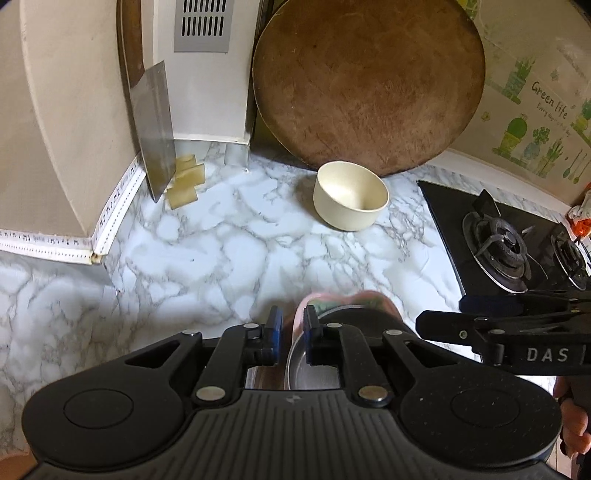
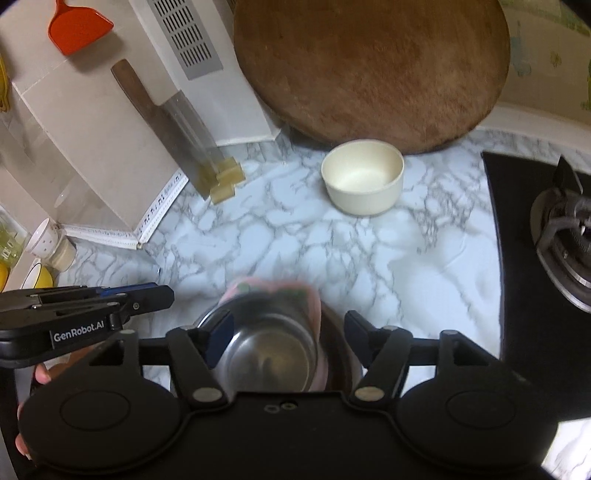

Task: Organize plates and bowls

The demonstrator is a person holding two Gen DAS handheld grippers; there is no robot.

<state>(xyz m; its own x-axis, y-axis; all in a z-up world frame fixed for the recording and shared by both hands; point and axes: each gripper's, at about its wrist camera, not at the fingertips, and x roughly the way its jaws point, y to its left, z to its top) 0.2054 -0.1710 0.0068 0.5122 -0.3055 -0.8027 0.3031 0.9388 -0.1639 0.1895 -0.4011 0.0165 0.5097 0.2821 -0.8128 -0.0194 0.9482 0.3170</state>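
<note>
orange scoop [image 2: 79,27] shows only rightward.

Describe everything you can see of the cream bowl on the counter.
The cream bowl is small and round, with straight sides and a matte, smooth look, maybe ceramic or plastic. It stands upright and empty on the marble-pattern counter, just in front of the round wooden board leaning behind it. Whether it touches the board is unclear. Neither gripper is near it.

A bowl [image 2: 362,177] stands on the surface [image 2: 280,236] before a leaning board [image 2: 369,70]; stove [image 2: 546,229] right, knife [image 2: 166,125] left, steel bowl [image 2: 266,347] nearest.
</note>
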